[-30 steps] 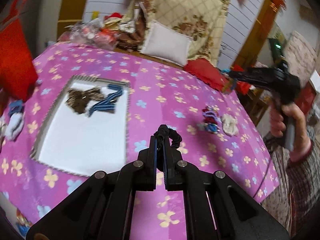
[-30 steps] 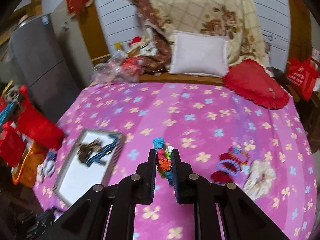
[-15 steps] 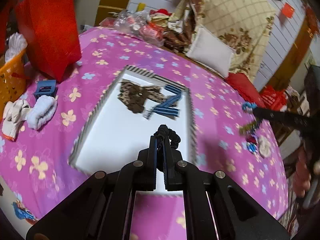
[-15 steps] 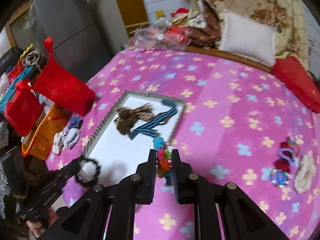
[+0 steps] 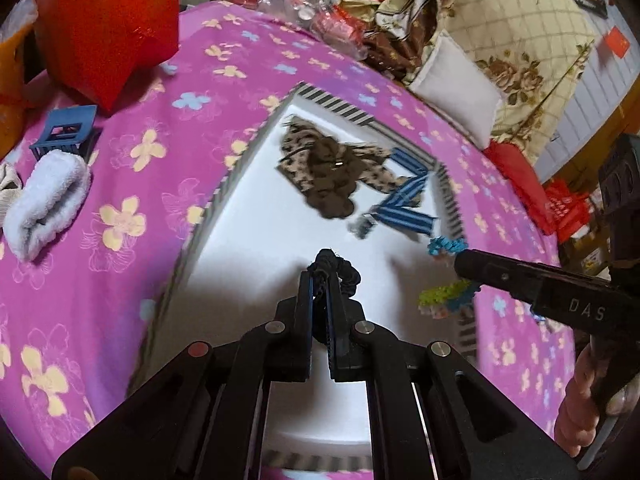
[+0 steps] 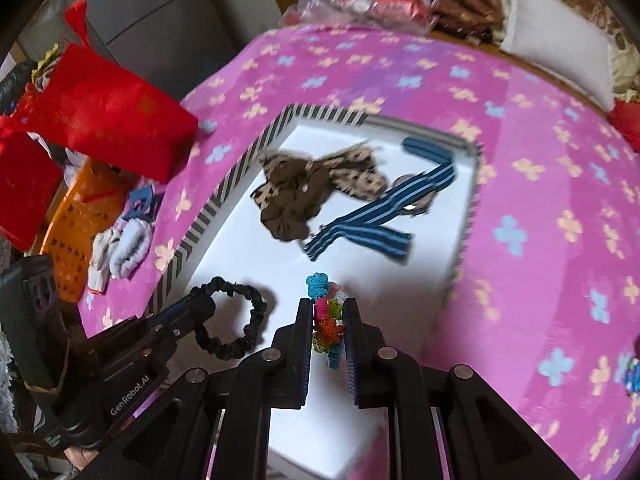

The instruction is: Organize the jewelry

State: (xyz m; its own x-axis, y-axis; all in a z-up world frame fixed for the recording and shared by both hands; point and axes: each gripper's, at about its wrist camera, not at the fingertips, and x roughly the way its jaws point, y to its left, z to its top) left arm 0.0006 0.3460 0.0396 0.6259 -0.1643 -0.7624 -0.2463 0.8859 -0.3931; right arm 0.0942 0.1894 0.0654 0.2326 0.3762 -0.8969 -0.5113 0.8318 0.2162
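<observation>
My left gripper (image 5: 320, 280) is shut on a black scrunchie (image 5: 340, 270) and holds it over the white tray (image 5: 256, 240); its loop shows clearly in the right wrist view (image 6: 240, 320). My right gripper (image 6: 326, 308) is shut on a multicoloured beaded bracelet (image 6: 328, 320), also over the tray (image 6: 360, 280); it appears in the left wrist view (image 5: 448, 296). In the tray lie a brown leopard-print scrunchie (image 6: 304, 192) and a blue striped hair bow (image 6: 380, 220).
The tray with a striped rim sits on a pink flowered cloth (image 6: 540, 160). A red bag (image 5: 108, 24), white socks (image 5: 44, 204) and a blue clip (image 5: 68, 132) lie to the left. An orange basket (image 6: 80, 216) stands off the left edge. Pillows are at the back.
Both grippers have moved left from the cloth to above the tray, each still holding its item. The right gripper now sits close beside the left one.
</observation>
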